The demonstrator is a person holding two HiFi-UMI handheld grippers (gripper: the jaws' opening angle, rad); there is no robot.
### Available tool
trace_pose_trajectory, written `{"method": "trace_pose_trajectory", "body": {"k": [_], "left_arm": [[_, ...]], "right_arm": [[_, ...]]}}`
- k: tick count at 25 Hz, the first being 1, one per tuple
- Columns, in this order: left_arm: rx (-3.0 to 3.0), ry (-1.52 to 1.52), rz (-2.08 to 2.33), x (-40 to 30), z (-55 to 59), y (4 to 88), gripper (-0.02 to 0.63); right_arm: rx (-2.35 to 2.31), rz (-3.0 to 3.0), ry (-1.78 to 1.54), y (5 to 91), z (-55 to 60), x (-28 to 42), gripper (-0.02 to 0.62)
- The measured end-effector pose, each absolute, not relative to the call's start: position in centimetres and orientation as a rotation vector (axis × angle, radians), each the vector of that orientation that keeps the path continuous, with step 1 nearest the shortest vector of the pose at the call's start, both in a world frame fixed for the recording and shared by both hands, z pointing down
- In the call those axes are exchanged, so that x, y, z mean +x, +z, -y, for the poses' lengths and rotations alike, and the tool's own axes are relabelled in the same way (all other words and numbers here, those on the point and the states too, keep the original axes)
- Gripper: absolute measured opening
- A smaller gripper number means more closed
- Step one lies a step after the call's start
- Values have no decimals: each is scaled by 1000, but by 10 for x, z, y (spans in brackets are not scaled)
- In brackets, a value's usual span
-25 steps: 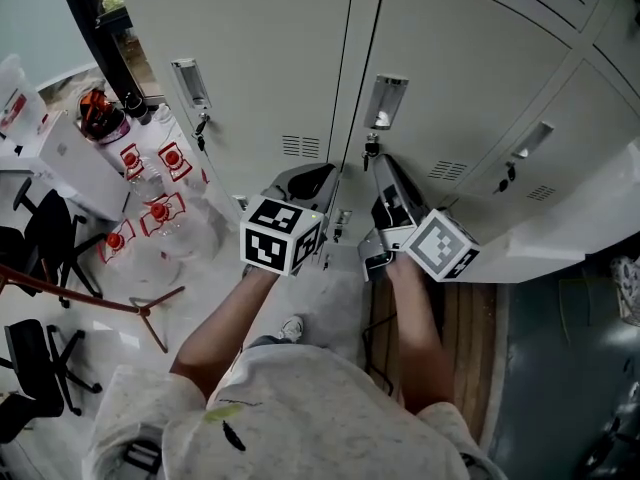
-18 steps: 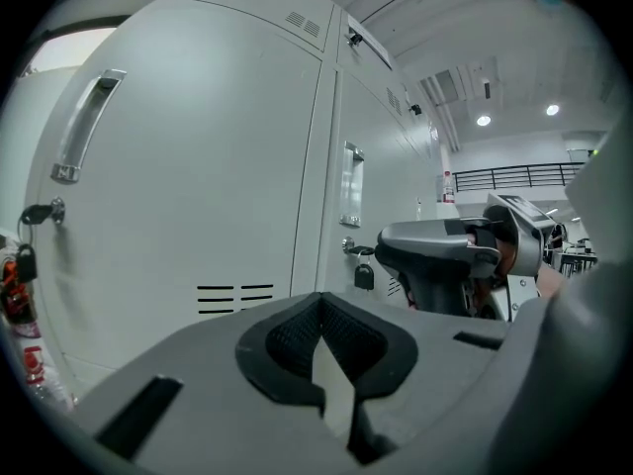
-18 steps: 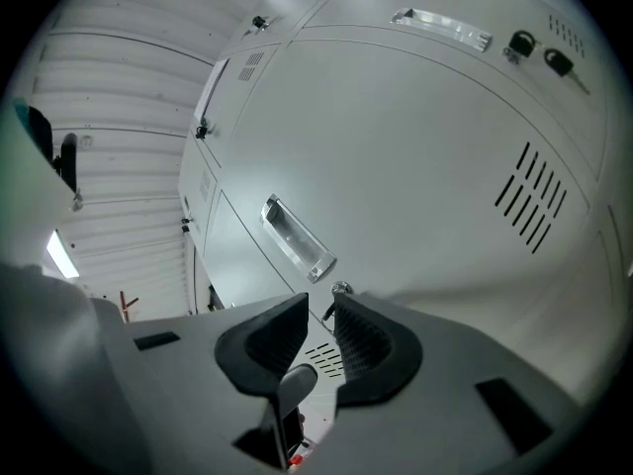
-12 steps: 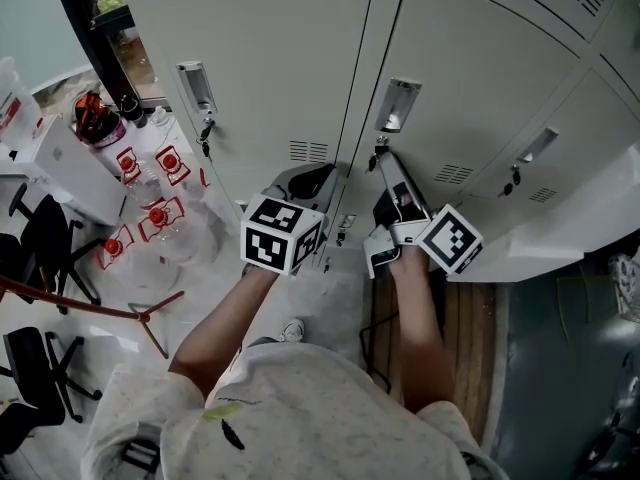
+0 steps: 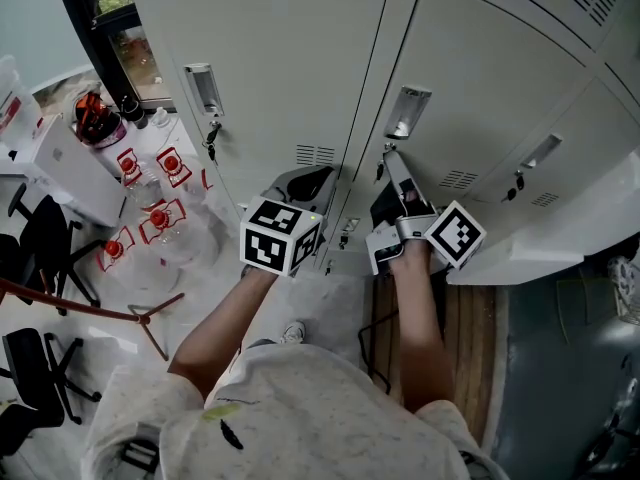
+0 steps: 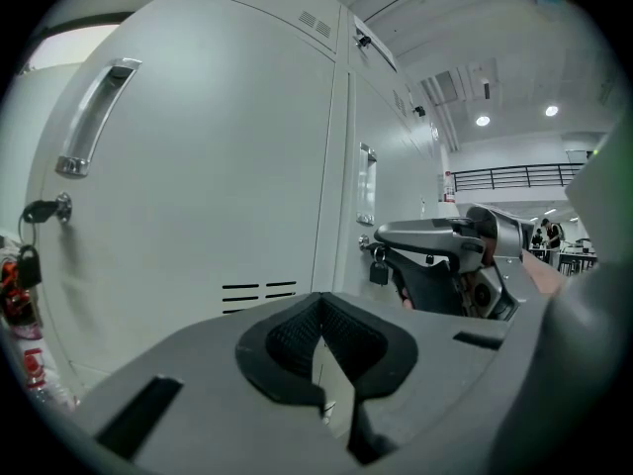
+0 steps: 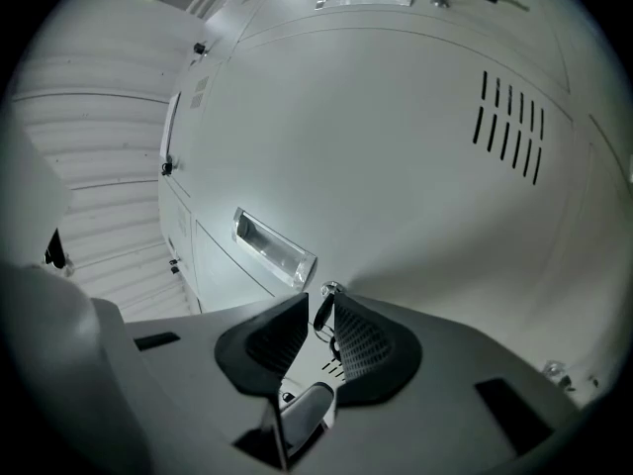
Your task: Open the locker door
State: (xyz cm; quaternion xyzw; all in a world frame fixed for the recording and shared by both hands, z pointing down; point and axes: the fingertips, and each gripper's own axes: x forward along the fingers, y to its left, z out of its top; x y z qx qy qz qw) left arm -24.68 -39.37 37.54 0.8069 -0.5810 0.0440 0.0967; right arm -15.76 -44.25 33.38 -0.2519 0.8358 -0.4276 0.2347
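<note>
The grey locker door (image 5: 500, 78) in front of me has a recessed metal handle (image 5: 408, 113) (image 7: 272, 247) with a lock (image 7: 329, 286) just below it. A key (image 7: 321, 312) sticks out of that lock. My right gripper (image 5: 392, 160) (image 7: 321, 327) reaches up to the lock, its jaws close together with the key between the pads. My left gripper (image 5: 303, 182) (image 6: 318, 339) is shut and empty. It hangs low in front of the neighbouring door (image 6: 198, 166), near its vent slots (image 6: 252, 292).
The left locker has its own handle (image 5: 203, 88) and hanging key (image 5: 211, 146). Clear bottles with red caps (image 5: 155, 193), a white box (image 5: 75, 163) and black chairs (image 5: 40, 233) stand at the left. A white ledge (image 5: 560, 233) juts out at the right.
My right gripper has risen along the door from below the lock up to the key. The left gripper has stayed where it was.
</note>
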Motion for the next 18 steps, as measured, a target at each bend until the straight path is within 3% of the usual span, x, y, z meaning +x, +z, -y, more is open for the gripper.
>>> {"method": "trace_pose_trajectory", "body": {"k": [18], "left_arm": [[2372,120,1737,-240,387,374,6]], "right_arm": [[-618,-2155,-1313,340,439,-153,38]]}}
